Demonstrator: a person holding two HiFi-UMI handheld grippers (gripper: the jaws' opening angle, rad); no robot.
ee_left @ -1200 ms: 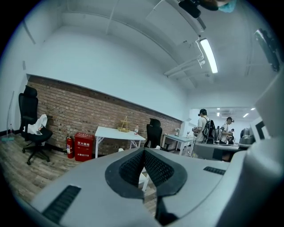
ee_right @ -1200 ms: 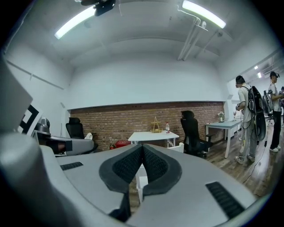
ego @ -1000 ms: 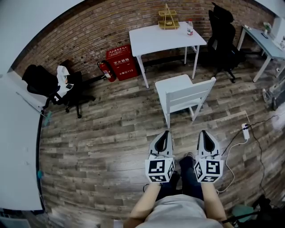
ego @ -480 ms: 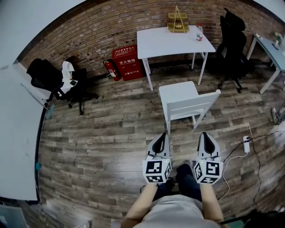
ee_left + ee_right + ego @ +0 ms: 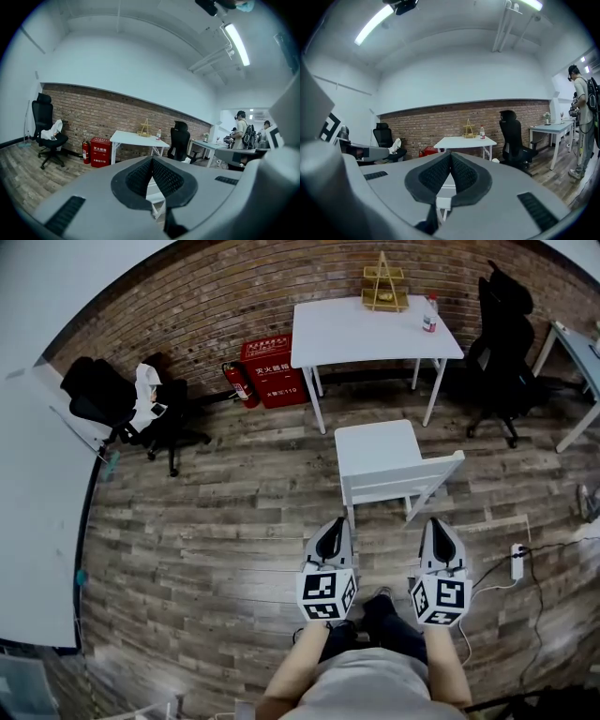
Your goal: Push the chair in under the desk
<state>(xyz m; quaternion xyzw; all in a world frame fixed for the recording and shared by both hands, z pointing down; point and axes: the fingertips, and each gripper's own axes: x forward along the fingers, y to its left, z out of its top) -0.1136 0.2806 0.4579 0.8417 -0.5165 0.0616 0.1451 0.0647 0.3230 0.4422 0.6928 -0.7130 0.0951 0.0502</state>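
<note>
A white chair (image 5: pixel 386 461) stands on the wood floor, pulled out from the white desk (image 5: pixel 373 330) against the brick wall. Its slatted backrest (image 5: pixel 403 478) faces me. My left gripper (image 5: pixel 331 525) is shut and empty, a short way in front of the backrest's left end. My right gripper (image 5: pixel 441 524) is shut too, just short of the backrest's right end. In the left gripper view the closed jaws (image 5: pixel 152 161) point at the desk (image 5: pixel 136 138), with a sliver of chair below them. The right gripper view shows its jaws (image 5: pixel 450 157) closed on nothing, the desk (image 5: pixel 463 140) beyond.
On the desk stand a wooden rack (image 5: pixel 384 285) and a bottle (image 5: pixel 429 313). A red extinguisher box (image 5: pixel 270 371) and an extinguisher (image 5: pixel 235 383) sit left of it. Black office chairs (image 5: pixel 506 324) (image 5: pixel 122 407) flank the area. A power strip (image 5: pixel 516 561) with cable lies at right.
Both grippers and my view have advanced toward the chair and desk. The chair has not moved and stands closer to the gripper tips than before. Both jaws stayed closed.
</note>
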